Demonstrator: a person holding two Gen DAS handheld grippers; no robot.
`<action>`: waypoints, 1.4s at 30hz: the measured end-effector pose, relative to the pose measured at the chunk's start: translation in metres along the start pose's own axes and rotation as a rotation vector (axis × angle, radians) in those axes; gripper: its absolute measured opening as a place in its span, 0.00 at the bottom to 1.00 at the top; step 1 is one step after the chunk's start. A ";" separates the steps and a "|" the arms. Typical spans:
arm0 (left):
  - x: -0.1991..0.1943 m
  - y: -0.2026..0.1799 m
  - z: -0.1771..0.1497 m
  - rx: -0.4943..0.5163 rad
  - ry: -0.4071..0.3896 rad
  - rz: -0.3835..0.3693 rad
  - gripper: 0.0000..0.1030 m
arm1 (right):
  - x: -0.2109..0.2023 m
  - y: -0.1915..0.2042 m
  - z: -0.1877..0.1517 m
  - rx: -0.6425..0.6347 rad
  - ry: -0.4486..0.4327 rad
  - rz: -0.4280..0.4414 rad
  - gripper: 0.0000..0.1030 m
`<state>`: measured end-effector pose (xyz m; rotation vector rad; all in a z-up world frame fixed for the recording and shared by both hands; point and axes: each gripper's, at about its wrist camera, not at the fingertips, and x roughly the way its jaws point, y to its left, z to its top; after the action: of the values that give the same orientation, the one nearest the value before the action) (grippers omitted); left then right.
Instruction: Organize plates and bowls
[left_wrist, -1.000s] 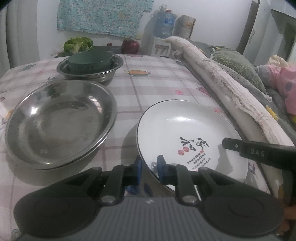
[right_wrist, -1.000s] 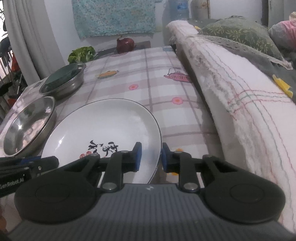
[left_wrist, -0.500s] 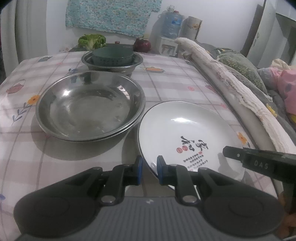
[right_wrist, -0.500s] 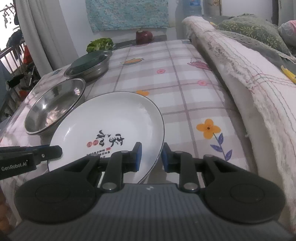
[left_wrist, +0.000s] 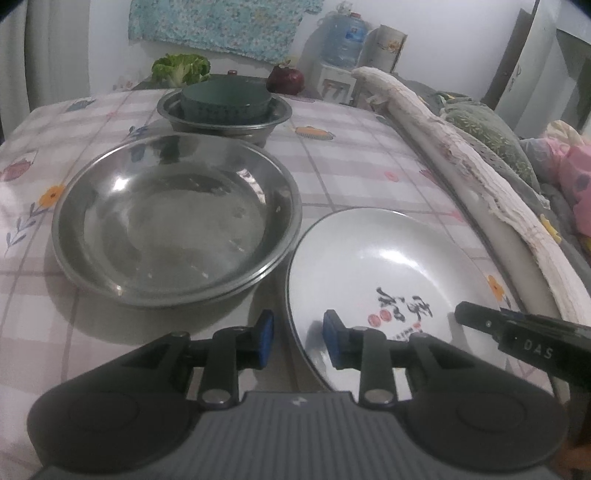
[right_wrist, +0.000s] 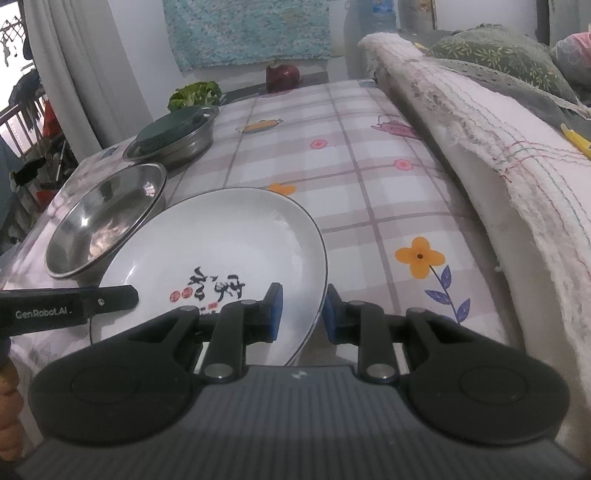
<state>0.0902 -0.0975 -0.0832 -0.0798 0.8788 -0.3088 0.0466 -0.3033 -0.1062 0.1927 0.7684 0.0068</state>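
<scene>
From the left wrist view, the left gripper (left_wrist: 297, 339) has matte black linkage arms tipped with blue pads; its jaws are opening, and the near-left rim of the white plate (left_wrist: 380, 273) sits between them with a visible gap on each side, so the grip looks released. The plate is round, glossy ceramic with a thin dark rim line and black brush characters with red seals printed near its near edge; it lies on the checked tablecloth (left_wrist: 351, 166), a smooth pale cloth with printed flowers. Just left of it sits a wide, shallow steel basin (left_wrist: 173, 221), dull and scuffed with soft highlights. Farther back, a smaller steel bowl (left_wrist: 221, 114) holds a dark green bowl (left_wrist: 225, 98), which seems to be turned upside down, though the blur makes this uncertain. The black tip of the right gripper (left_wrist: 517, 332) reaches over the plate's right side. Along the right edge runs a rolled, frayed white cloth (left_wrist: 461, 158). From the right wrist view, the right gripper (right_wrist: 302, 312) straddles the plate's (right_wrist: 229, 236) near-right rim, its blue pads close against the rim and apparently clamped on it. The left gripper's black finger (right_wrist: 70, 308) crosses the plate's left edge, with the steel basin (right_wrist: 107, 218) beyond it to the left.
</scene>
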 end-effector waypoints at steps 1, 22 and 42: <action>0.002 0.000 0.001 0.000 0.000 -0.001 0.30 | 0.001 -0.001 0.001 0.004 -0.001 0.001 0.22; -0.016 -0.011 -0.014 -0.020 0.024 -0.030 0.27 | 0.009 -0.009 0.005 0.031 -0.017 0.018 0.25; 0.000 -0.015 -0.006 0.014 0.004 0.011 0.30 | 0.000 -0.005 -0.004 0.016 -0.013 0.010 0.26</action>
<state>0.0819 -0.1115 -0.0847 -0.0610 0.8811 -0.3049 0.0433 -0.3079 -0.1104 0.2112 0.7547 0.0088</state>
